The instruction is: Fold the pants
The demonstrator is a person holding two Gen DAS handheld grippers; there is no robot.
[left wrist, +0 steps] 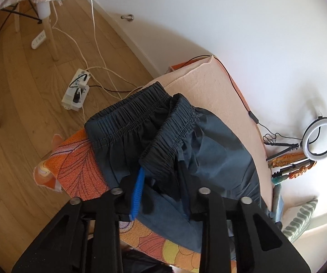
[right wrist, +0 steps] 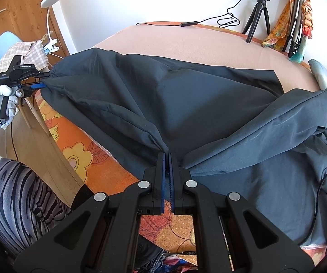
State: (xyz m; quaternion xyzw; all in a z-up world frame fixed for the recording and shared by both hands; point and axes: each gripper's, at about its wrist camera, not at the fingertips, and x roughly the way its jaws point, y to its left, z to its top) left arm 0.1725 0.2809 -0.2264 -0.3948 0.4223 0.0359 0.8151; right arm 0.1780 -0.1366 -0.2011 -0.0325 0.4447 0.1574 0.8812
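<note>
A table (right wrist: 186,43) covered by a plain peach cloth over an orange flowered one carries the dark grey-blue thin-fabric pants (right wrist: 186,100), spread across its middle and reaching the near edge; the gathered elastic waistband (left wrist: 140,111) lies at the left end of the table. A second dark grey garment (right wrist: 300,159) is heaped at the right edge. A white ring light on a black tripod (right wrist: 259,9) stands at the far edge. The right gripper (right wrist: 168,159) is clamped on a pinched fold of the pants at the near edge. The left gripper (left wrist: 161,177), held by a white-gloved hand (right wrist: 1,104), has narrow jaws gripping the waistband.
</note>
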